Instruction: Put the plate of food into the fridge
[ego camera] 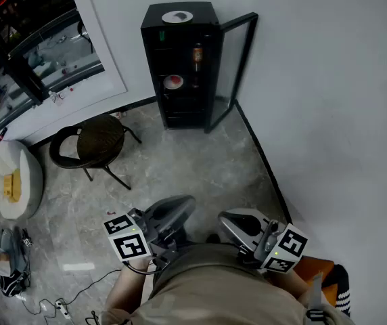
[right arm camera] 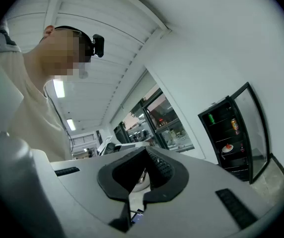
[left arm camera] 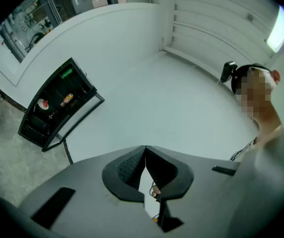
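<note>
The black mini fridge (ego camera: 180, 66) stands against the white wall with its glass door (ego camera: 231, 70) swung open to the right. A plate of food (ego camera: 172, 82) with something red on it rests on a middle shelf inside; it also shows in the left gripper view as the plate (left arm camera: 42, 104) and in the right gripper view as the plate (right arm camera: 227, 148). My left gripper (ego camera: 188, 200) and right gripper (ego camera: 224, 217) are held close to my body, far from the fridge. Both are shut, with nothing between the jaws.
A can (ego camera: 197, 56) stands on an upper fridge shelf and a white disc (ego camera: 177, 17) lies on the fridge top. A dark round chair (ego camera: 92, 143) and a white round table (ego camera: 17, 181) stand at the left. Cables (ego camera: 51, 303) trail on the grey floor.
</note>
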The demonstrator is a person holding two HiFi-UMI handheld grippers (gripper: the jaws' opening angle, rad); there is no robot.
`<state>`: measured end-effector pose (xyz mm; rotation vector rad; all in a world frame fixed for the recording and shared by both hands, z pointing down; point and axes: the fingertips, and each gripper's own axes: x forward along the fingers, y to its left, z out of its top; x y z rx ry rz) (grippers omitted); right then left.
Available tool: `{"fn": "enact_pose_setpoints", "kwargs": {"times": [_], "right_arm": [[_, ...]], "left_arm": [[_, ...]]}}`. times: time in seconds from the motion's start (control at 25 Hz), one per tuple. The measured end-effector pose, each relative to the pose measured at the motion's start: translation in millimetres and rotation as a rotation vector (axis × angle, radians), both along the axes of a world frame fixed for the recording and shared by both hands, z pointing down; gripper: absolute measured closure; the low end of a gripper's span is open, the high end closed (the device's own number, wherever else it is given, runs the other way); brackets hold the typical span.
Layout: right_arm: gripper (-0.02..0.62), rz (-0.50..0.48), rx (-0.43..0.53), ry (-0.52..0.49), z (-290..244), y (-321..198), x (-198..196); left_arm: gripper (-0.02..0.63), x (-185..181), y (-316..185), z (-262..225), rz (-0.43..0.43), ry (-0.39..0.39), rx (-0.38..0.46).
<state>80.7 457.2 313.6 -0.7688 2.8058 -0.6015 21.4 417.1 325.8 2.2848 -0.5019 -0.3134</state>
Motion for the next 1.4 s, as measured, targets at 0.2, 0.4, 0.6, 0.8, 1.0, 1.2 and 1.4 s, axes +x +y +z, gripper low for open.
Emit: {"fn": "enact_pose_setpoints", "kwargs": {"times": [0.2, 0.4, 0.6, 0.8, 1.0, 1.2, 1.4], "right_arm": [[0.574, -0.017, 0.011, -0.004, -2, 4, 7], [0.572, -0.041, 0.008, -0.008, 1, 9, 9], [0.572, -0.060, 0.009, -0.010, 0, 12, 12], [0.572, -0.060, 0.015, -0.007, 0, 13, 16], [0.574, -0.028, 0.033, -0.009, -4, 10, 25], [0.572, -0.050, 0.061, 0.001, -7, 13, 32], [0.572, -0.053, 0.067, -0.014, -8, 15, 42]], "left_arm": [[0.595, 8, 4, -5, -0.015, -0.009, 0.014], [0.595, 13, 11, -3, -0.022, -0.025, 0.018], [0.595, 18, 13, -2, -0.026, -0.030, 0.019], [0.595, 20, 13, -3, -0.034, -0.044, 0.031], [0.595, 30, 17, -4, -0.035, -0.128, 0.083], [0.595, 37, 16, -12, -0.057, -0.138, 0.106], [0.595, 42, 20, -11, -0.072, -0.151, 0.097]]}}
